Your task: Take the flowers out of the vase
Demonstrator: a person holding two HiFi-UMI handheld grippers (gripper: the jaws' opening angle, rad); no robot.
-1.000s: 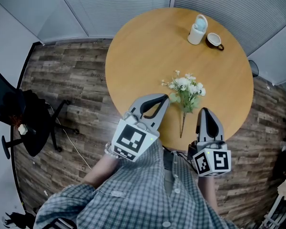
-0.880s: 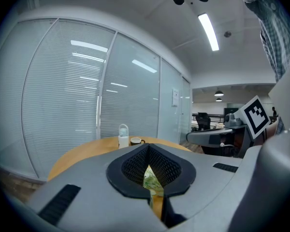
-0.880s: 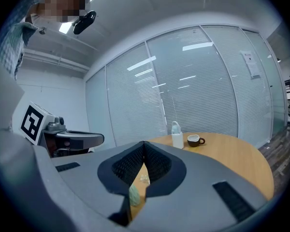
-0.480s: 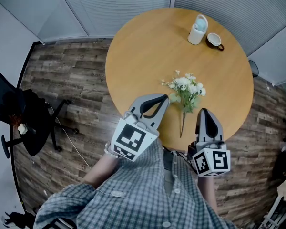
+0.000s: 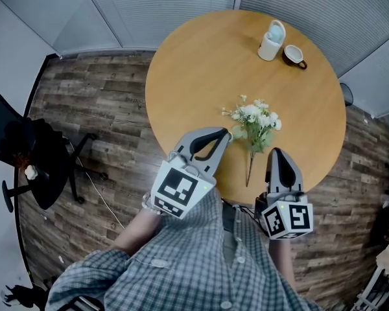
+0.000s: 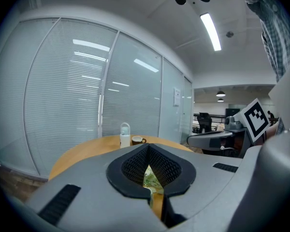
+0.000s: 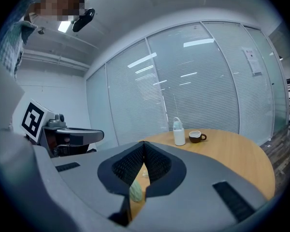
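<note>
A bunch of white flowers with green leaves [image 5: 254,123] lies flat on the round wooden table [image 5: 194,70], its stem [image 5: 249,167] pointing at the near edge. Through the closed jaws I glimpse the flowers [image 6: 151,180] in the left gripper view and the flowers [image 7: 136,191] in the right gripper view. A small white vase with a pale blue top [image 5: 270,41] stands at the far side. My left gripper [image 5: 225,135] is shut and empty just left of the flowers. My right gripper [image 5: 277,151] is shut and empty just right of the stem.
A brown cup [image 5: 293,56] stands right of the vase. A black office chair [image 5: 26,154] is on the wood floor at the left. Glass walls with blinds [image 5: 168,5] run behind the table.
</note>
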